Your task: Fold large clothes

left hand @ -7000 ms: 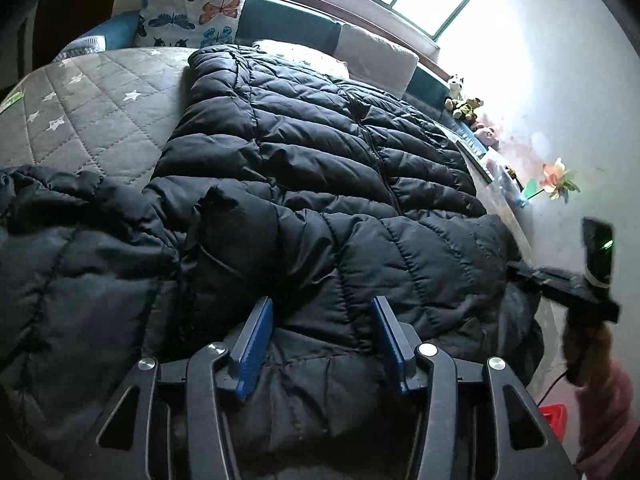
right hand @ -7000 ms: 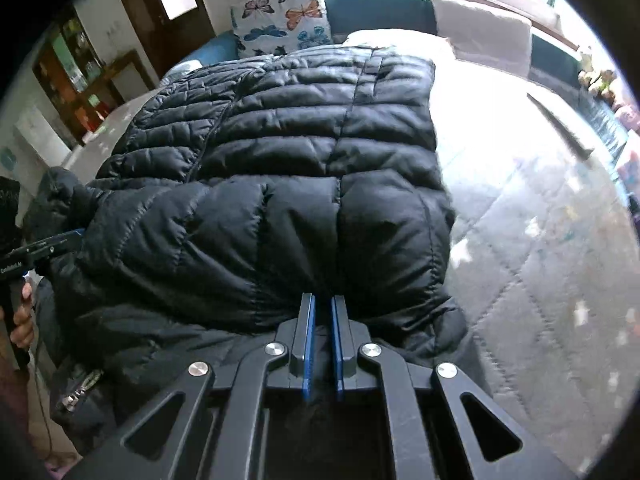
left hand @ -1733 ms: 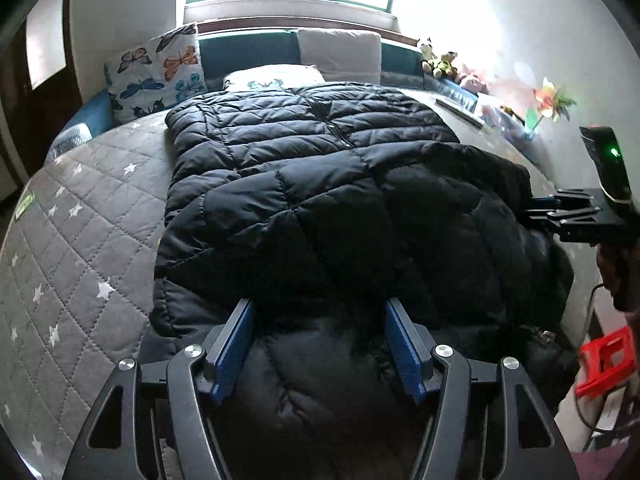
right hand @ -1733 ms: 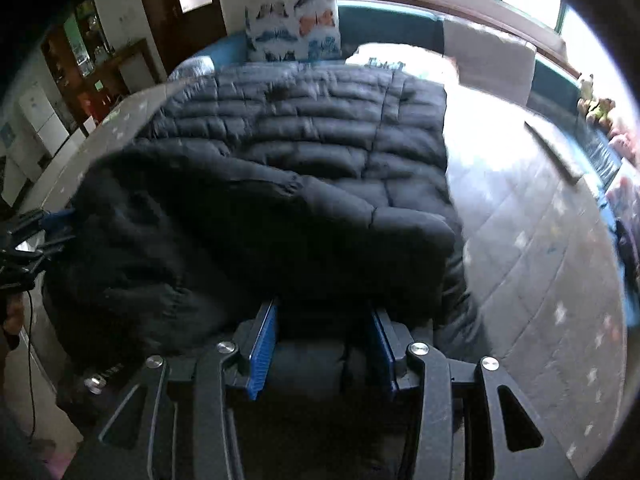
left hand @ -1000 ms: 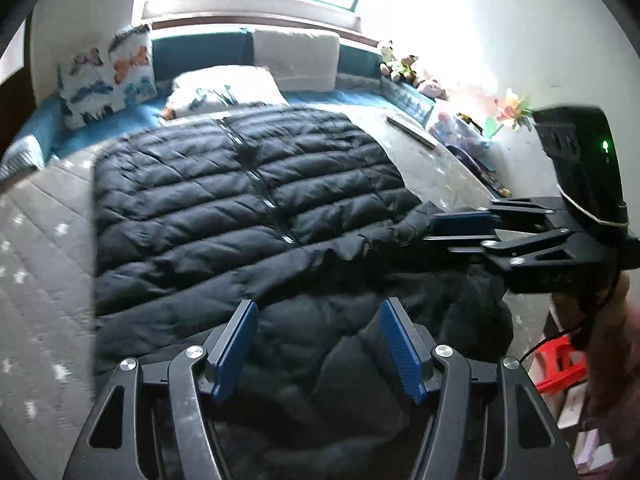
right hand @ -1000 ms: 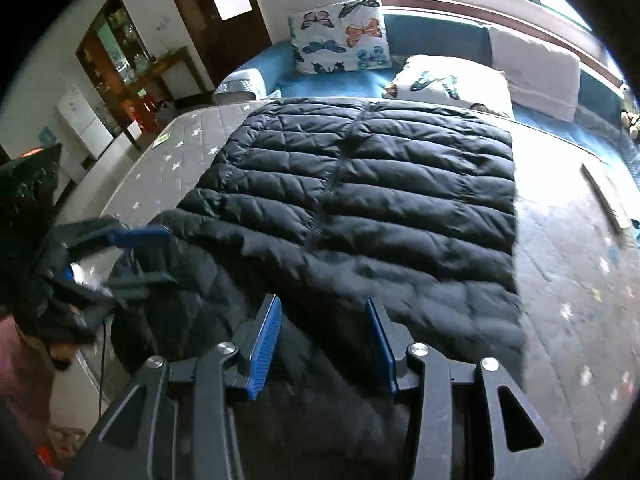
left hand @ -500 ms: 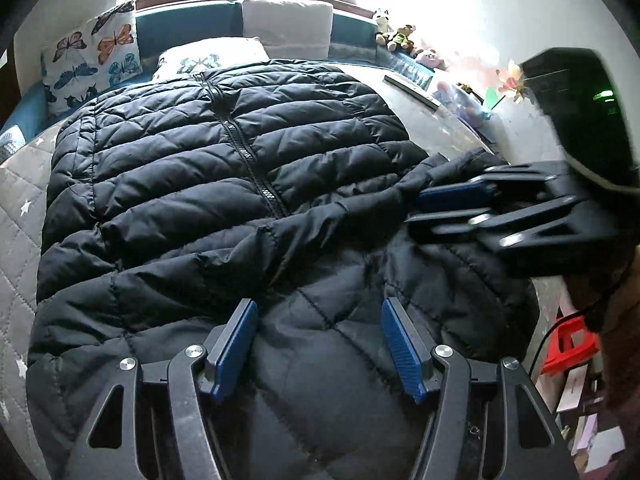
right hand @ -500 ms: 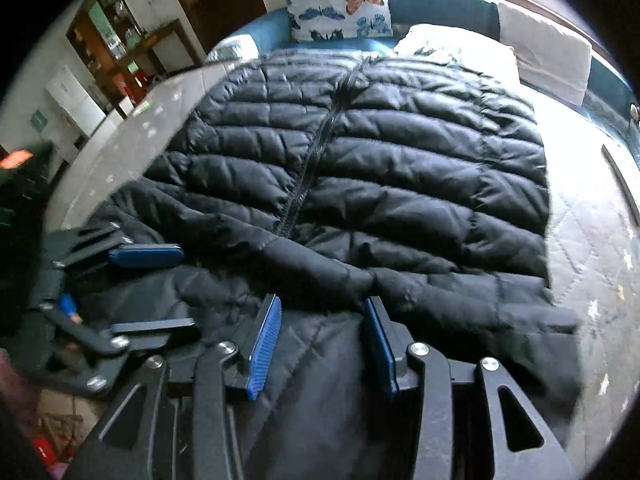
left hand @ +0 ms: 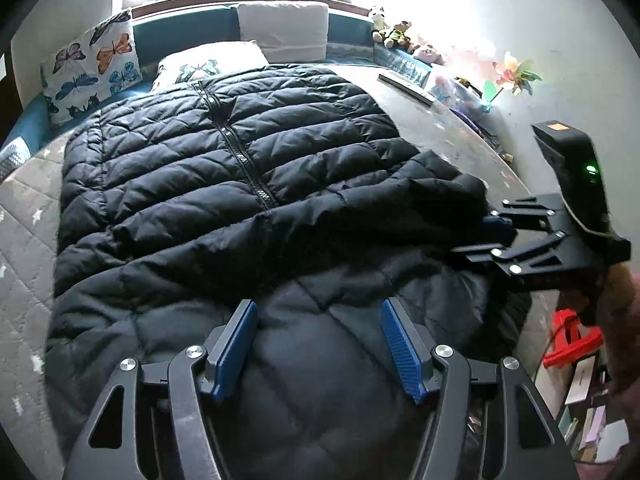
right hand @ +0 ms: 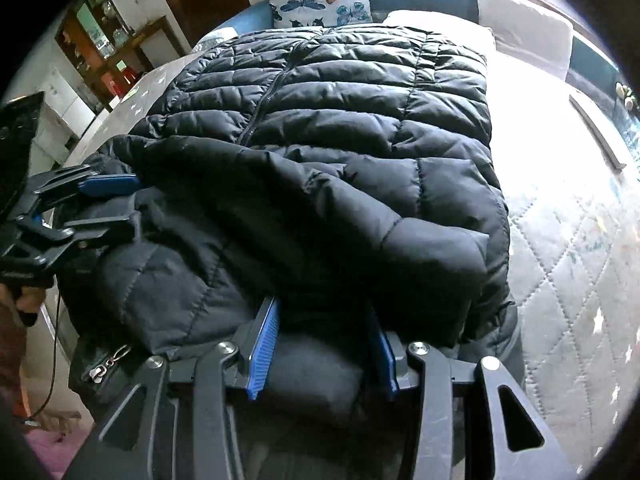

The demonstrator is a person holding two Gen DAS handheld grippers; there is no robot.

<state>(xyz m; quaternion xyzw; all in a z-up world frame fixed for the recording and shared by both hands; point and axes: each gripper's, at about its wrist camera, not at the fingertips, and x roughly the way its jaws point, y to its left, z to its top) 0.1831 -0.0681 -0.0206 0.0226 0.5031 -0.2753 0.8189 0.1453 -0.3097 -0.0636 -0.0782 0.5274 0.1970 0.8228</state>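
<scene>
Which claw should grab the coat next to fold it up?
Probably the right claw. It sits open with a thick bunch of the coat already between its fingers. The left claw is open too, but only hovers over flat coat near the bed edge.

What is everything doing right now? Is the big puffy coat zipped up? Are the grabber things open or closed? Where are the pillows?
black puffer jacket: zipped, spread on the bed, sleeves folded across near end.
left gripper: open, over the jacket's near end, gripping nothing.
right gripper: open, jacket fabric bulging between its fingers.
butterfly pillow: propped upright at the head of the bed.
white pillow: lying flat, the jacket's far end overlaps it.
</scene>
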